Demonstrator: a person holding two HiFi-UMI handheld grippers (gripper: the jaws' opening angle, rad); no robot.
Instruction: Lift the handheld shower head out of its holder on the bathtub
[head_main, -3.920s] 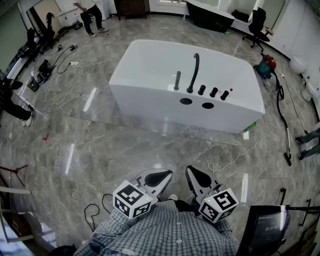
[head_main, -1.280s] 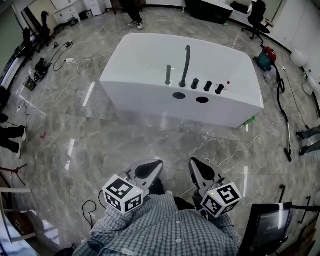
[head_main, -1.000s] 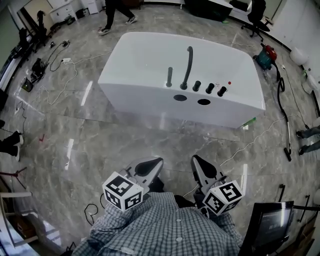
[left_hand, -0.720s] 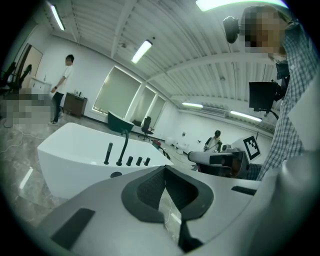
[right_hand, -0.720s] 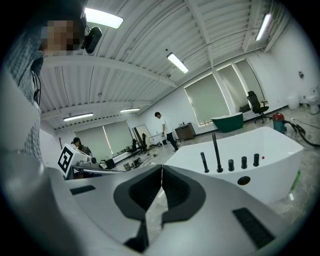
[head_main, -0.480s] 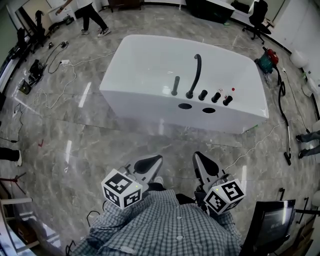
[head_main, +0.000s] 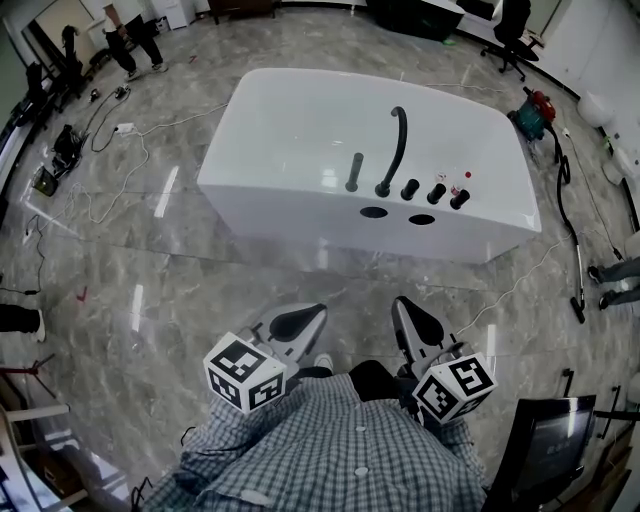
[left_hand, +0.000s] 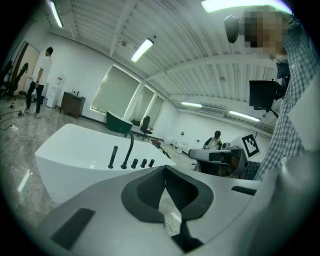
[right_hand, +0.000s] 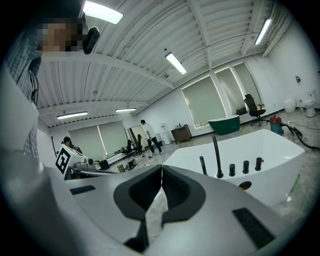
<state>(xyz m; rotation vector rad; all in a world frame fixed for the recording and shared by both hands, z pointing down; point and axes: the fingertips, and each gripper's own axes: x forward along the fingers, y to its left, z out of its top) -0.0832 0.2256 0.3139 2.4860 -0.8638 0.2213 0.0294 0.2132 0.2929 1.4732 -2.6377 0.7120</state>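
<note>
far beyond right gripper (head_main: 405, 303), shower head (head_main: 354, 172)

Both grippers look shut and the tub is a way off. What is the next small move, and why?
Probably step closer to the bathtub. The handheld shower head stands upright on its near rim, left of the curved spout, with a stretch of floor before it. The left gripper and right gripper are both shut and empty, near the body.
</note>
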